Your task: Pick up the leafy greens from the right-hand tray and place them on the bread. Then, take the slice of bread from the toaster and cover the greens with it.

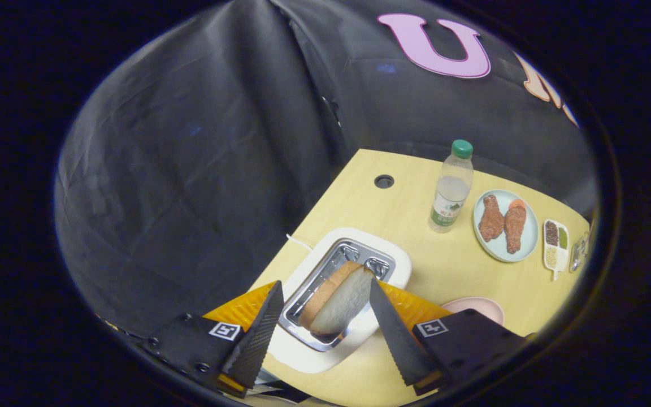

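Gripper view over the toaster. The gripper (325,322) hangs above the appliance with its fingers spread wide apart, grasping nothing; neither finger touches the bread. Between the fingers lies the slice of bread (338,298), standing tilted in one slot of the toaster (393,261), its crust edge raised above the metal slot frame. The second slot, just beyond the slice, looks empty.

Step in hand, as a judgement: the second part of the task, taking the slice from the toaster. The fingers bracket the slice, so the approach appears nearly complete and the grasp not yet made. The next move calls for lowering the fingers along the two broad faces of the slice, closing gently on them, then lifting straight up so the slice clears the slot frame without catching.

Beyond the right finger, a pink plate (481,306) shows only its far rim; what it carries is hidden by the finger's mount. Whether the greens already lie on a lower slice cannot be told.

Farther along the table (404,195) stands a clear bottle (451,189) with a green cap, upright. Just beside it is a pale blue plate (505,233) bearing two drumsticks (503,221). Beyond that lies a small divided tray (555,244) of seeds or grains, its contents too small to identify. A further object past it is cut off and cannot be made out.
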Available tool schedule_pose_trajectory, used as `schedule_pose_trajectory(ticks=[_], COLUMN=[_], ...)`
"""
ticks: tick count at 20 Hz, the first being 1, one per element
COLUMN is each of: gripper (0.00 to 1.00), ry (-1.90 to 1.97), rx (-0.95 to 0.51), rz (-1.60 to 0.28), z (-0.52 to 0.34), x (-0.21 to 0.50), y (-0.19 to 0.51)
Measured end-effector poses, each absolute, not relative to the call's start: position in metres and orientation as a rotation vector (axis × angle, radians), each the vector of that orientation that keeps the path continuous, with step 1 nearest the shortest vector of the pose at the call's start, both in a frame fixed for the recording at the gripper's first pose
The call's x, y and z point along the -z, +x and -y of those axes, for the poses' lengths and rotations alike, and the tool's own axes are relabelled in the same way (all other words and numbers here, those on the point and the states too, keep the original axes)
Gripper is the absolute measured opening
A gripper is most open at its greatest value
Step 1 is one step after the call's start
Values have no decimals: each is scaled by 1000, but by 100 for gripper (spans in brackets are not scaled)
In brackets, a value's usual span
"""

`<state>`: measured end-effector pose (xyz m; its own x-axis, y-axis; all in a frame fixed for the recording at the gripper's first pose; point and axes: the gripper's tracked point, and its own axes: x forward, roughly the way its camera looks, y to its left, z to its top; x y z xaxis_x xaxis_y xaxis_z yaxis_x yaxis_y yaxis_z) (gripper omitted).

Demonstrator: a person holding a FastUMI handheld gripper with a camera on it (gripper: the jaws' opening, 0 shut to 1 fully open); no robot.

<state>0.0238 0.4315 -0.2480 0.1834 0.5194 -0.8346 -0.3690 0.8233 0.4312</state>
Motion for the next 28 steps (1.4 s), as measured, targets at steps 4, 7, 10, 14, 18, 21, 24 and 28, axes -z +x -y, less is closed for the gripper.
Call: schedule_pose_trajectory(ticks=[4,7,10,14,18,21,24,28], gripper=[73,42,19,7,7,7,7,7], ry=[57,50,76,191,284,319,346,382], rx=[-622,-621,-615,-621,-607,-582,-533,-462], rz=[-1261,-1261,-1243,-1192,-1121,-1080,-1063,-1075], z=[-427,-426,-424,-415,-388,-360,-330,-291], x=[262,263,258,227,190,175,172,193], y=[13,12,15,27,43,48,48,45])
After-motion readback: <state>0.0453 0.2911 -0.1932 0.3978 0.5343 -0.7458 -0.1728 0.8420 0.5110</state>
